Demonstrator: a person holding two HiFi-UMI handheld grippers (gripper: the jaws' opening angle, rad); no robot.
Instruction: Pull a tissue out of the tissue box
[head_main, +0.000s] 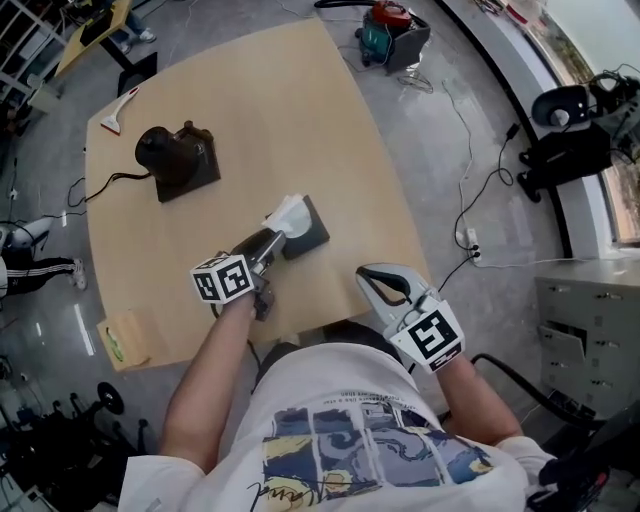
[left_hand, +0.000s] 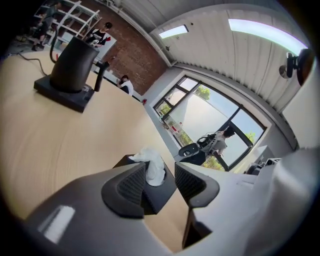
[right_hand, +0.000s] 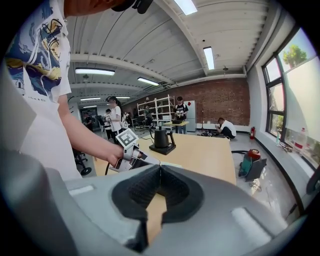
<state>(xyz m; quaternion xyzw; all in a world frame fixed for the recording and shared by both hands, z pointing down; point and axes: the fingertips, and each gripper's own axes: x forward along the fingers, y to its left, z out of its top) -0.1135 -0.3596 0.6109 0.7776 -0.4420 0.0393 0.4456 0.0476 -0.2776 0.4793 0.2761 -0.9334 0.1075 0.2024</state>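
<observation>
Lining up the grab: left gripper (left_hand: 161, 176) spread astride the tissue (left_hand: 150, 159), apparently not yet pinching; right gripper (right_hand: 159, 176) pressed together, empty; next, pinch and lift.

The table (head_main: 250, 110) is pale wood, smooth and matt. The tissue box (head_main: 310, 232) looks dark and dull-finished, and the tissue (head_main: 287, 215) is soft, crumpled white paper. The left gripper (left_hand: 160, 182) is matt grey plastic with ribbed black pads (left_hand: 132, 186). The kettle (head_main: 165, 150) has a faint sheen.

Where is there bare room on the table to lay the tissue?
The wide stretch of table right of the kettle and beyond the tissue box is bare. Crowded around the tissue box, where the left gripper is.
</observation>
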